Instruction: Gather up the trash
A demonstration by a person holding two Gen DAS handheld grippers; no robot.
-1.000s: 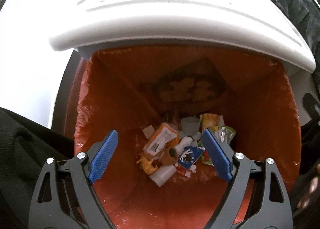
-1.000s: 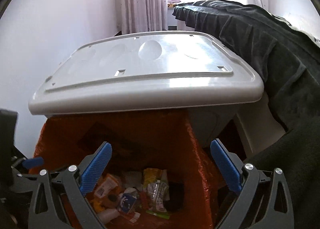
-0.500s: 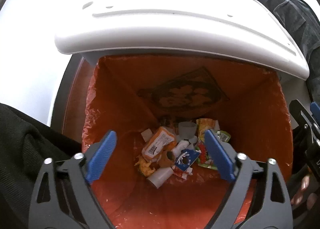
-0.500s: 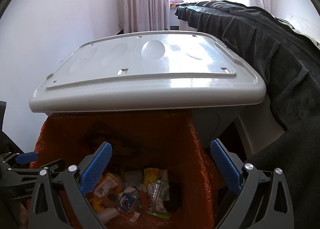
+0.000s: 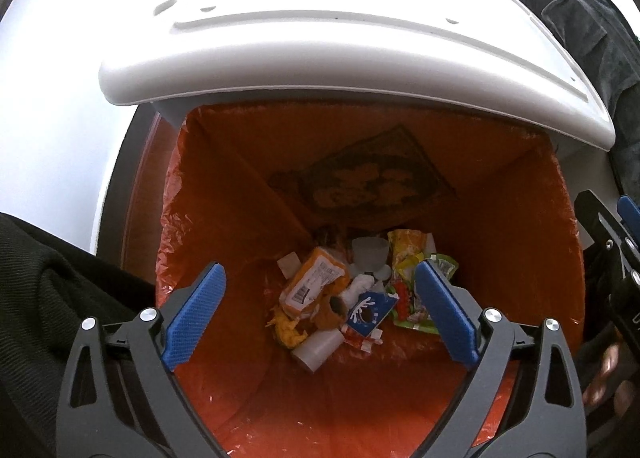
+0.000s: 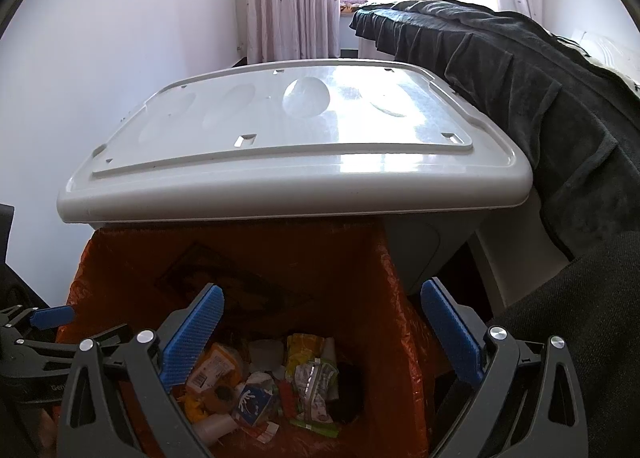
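A: Where is the trash at this point?

B: At the bottom of the grey plastic bin with the orange liner bag [image 5: 224,194], low in the middle of the left wrist view: an orange wrapper with a barcode label [image 5: 314,282], a blue-and-white carton [image 5: 370,308], a green-and-yellow snack packet [image 5: 412,278] and a white plastic cup [image 5: 370,254], all heaped together.

A: And the tools?

B: The left gripper [image 5: 320,312] hangs over the bin mouth, its blue pads opening, nothing between them. The right gripper [image 6: 322,334] stands spread too and carries nothing.

A: What could go wrong from here?

B: The pale grey hinged lid [image 6: 292,146] sits raised across the upper half of both views. I can't see what props it; if it drops, it could strike a gripper. Also, the two grippers are near each other at the rim, so a careless withdrawal could knock them together or snag the thin liner.
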